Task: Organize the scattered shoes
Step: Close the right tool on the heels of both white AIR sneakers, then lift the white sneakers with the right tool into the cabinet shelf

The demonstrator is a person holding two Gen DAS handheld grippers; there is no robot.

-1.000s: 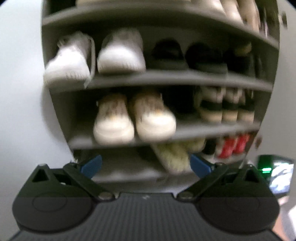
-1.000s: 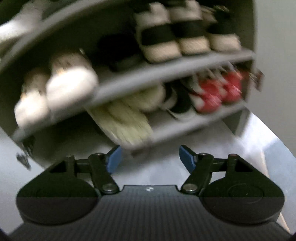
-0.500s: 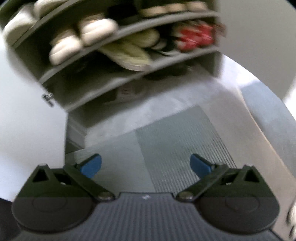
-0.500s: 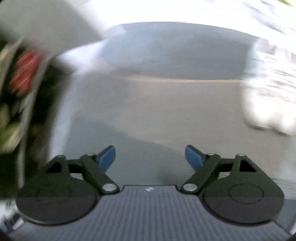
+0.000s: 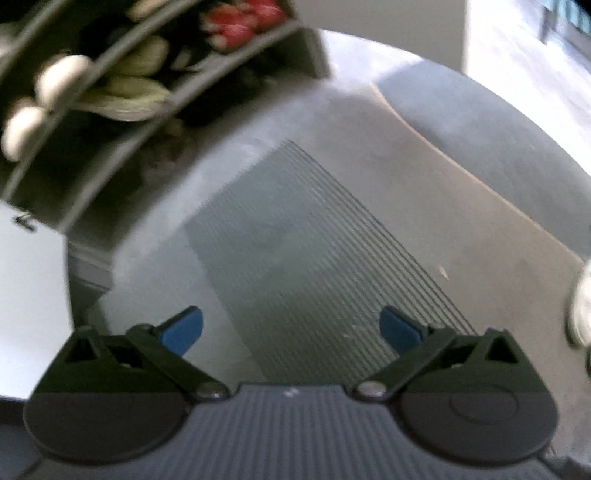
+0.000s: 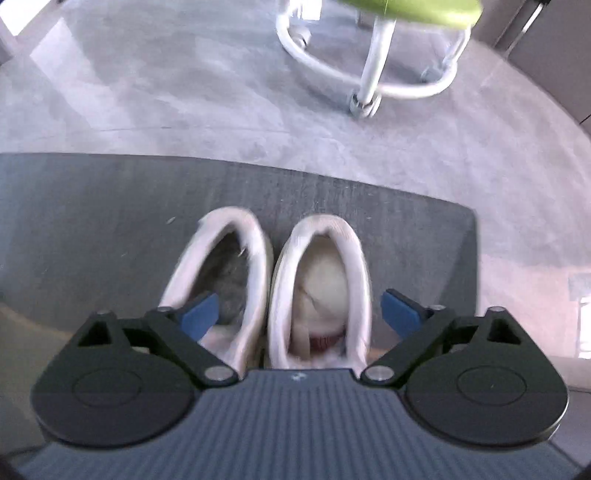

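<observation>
A pair of white sneakers stands side by side on a dark grey mat (image 6: 110, 206), seen from above in the right wrist view. My right gripper (image 6: 300, 311) hovers over them, pointing steeply down, its jaws closing. One blue pad (image 6: 199, 314) sits over the opening of the left sneaker (image 6: 255, 258); the other is just outside the right sneaker (image 6: 325, 280). Neither pad presses on a shoe. My left gripper (image 5: 291, 326) is open over a ribbed floor mat (image 5: 295, 236) with nothing between its fingers. A white shoe (image 5: 581, 310) shows at the left wrist view's right edge.
A grey shoe rack (image 5: 147, 122) with several pairs, red shoes (image 5: 240, 22) among them, fills the upper left of the left wrist view. A stool with a green seat and white ring base (image 6: 373, 66) stands on the grey floor beyond the mat.
Both grippers swung away from the shoe rack and tipped down toward the floor. The right one now hangs over the white pair; the left one looks at the ribbed mat.
</observation>
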